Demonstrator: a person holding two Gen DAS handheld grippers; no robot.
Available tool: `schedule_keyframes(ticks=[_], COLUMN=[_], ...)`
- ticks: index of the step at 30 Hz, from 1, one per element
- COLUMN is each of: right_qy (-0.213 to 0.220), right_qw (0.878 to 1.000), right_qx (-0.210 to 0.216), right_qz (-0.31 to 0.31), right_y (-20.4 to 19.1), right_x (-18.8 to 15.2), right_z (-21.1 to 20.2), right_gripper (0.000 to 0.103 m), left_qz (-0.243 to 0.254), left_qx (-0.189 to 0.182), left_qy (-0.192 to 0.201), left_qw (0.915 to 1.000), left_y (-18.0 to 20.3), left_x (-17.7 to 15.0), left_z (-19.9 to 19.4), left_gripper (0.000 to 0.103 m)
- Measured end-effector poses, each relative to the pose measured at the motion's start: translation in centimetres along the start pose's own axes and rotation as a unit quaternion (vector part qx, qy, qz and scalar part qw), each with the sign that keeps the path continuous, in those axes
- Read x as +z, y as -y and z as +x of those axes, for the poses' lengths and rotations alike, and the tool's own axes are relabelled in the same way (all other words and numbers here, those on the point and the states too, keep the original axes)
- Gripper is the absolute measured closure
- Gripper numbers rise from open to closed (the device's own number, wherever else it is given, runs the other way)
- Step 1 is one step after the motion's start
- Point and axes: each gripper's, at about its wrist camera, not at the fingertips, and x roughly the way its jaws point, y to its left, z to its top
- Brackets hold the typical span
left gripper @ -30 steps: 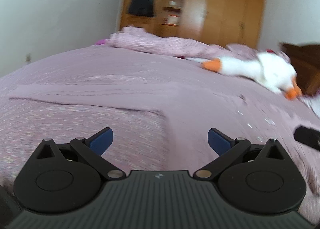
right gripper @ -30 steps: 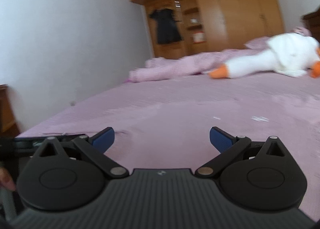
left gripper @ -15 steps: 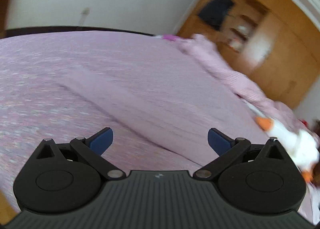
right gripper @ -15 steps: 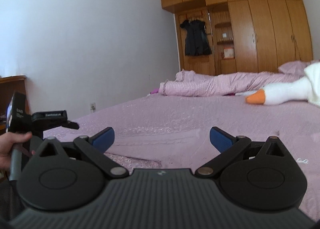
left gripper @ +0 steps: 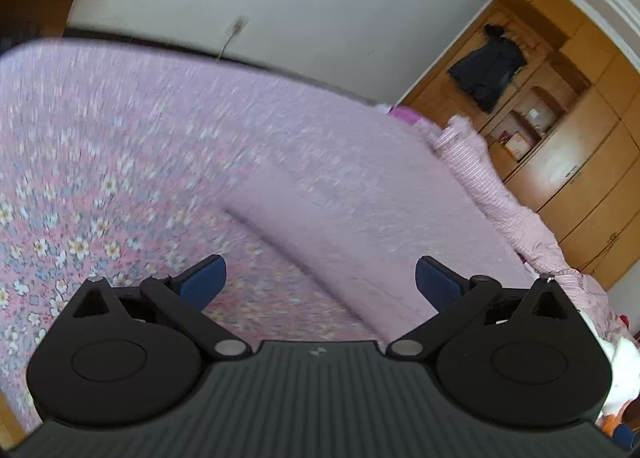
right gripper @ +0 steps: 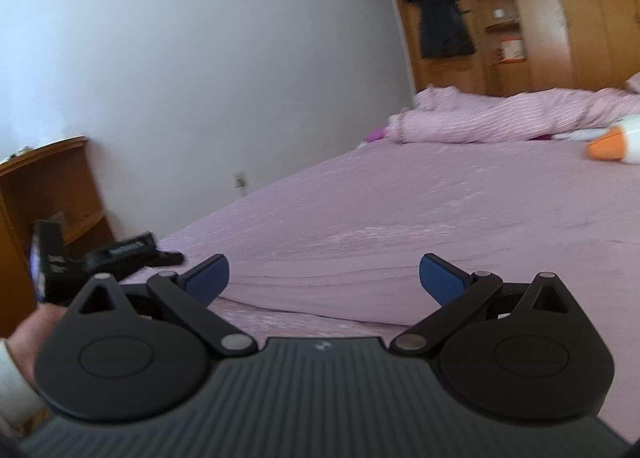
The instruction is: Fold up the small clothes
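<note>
A plain lilac garment [left gripper: 344, 217] lies flat on the flowered bedsheet [left gripper: 80, 193]. Its folded edge runs diagonally under my left gripper [left gripper: 320, 282], which hovers open with nothing between its blue pads. In the right wrist view the same lilac garment [right gripper: 400, 234] spreads out ahead, with its near edge just beyond my right gripper [right gripper: 324, 278]. That gripper is open and holds nothing. At the left of that view a hand [right gripper: 28, 338] holds the left gripper's black body [right gripper: 120, 252] beside the bed, blurred.
A rolled pink blanket [right gripper: 500, 113] and a white goose toy with an orange beak [right gripper: 612, 143] lie at the far side of the bed. A wooden wardrobe [right gripper: 540, 17] with a dark hanging coat [right gripper: 440, 21] stands behind. A wooden bedside unit [right gripper: 44, 209] is at the left.
Both views have swung left. The left gripper has rolled and now looks over the garment's edge and the flowered sheet. The goose toy has slid to the right edge. Both grippers stay open.
</note>
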Motion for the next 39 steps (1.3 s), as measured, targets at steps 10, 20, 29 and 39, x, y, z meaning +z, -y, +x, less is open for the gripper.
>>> schedule_keyframes(ticks=[10,20,29,39], right_qy=[-0.03,-0.034,-0.01,-0.013], right_qw=[0.998,0.998,0.997,0.995], right_qx=[0.052,0.036,-0.01,-0.022], right_qz=[-0.032,-0.026,-0.075,-0.099], right_y=[-1.5,-0.4,-1.2,-1.8], right_x=[-0.3,-0.9,-1.0,-1.3], right_z=[4.5,6.6,6.0,6.1], right_gripper=[0.0,0.0,0.0,0.0], left_qz=[0.041,0.003,-0.037,-0.03], left_qx=[-0.061,-0.08,-0.034,0.008], left_qy=[-0.005,0.05,0.089,0.08], left_qw=[0.9973,0.9955,0.9948,0.9963], left_y=[-1.4,-1.0,-2.6,-2.1], left_x=[1.2,2.9,1.4,1.7], left_z=[4.6,8.2,5.6,6.2], left_gripper=[0.0,0.001,0.046,0.091])
